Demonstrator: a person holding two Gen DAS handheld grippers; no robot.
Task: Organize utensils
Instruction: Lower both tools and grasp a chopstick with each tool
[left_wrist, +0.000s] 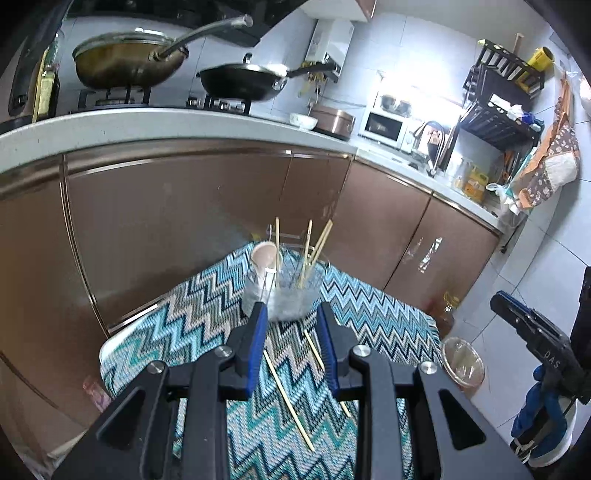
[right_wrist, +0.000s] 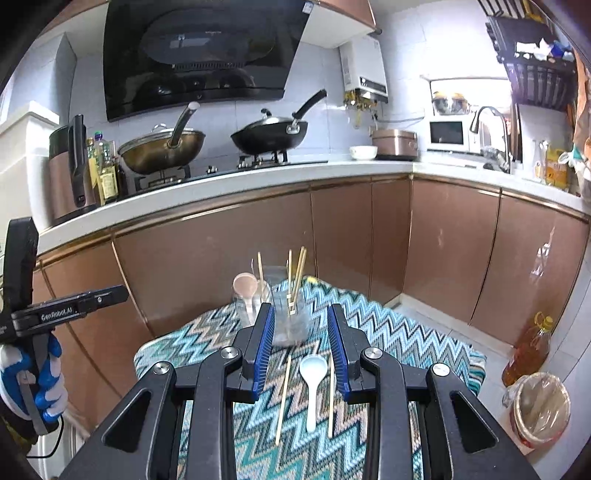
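Two clear glass jars stand at the far end of a zigzag-patterned cloth (left_wrist: 369, 306). The bigger jar (left_wrist: 291, 295) holds several wooden chopsticks (left_wrist: 314, 251); the smaller jar (left_wrist: 255, 284) holds a pink spoon (left_wrist: 263, 254) and one chopstick. Two loose chopsticks (left_wrist: 288, 398) lie on the cloth below my open, empty left gripper (left_wrist: 291, 314). In the right wrist view a white spoon (right_wrist: 312, 387) lies between two chopsticks (right_wrist: 283, 398), under my open, empty right gripper (right_wrist: 301, 314). The jars (right_wrist: 291, 317) stand just beyond it.
Brown cabinet doors (right_wrist: 221, 266) rise behind the small table. A lined waste bin (right_wrist: 541, 410) and an oil bottle (right_wrist: 528, 350) stand on the floor at the right. Pans sit on the stove (right_wrist: 207, 147) on the counter above.
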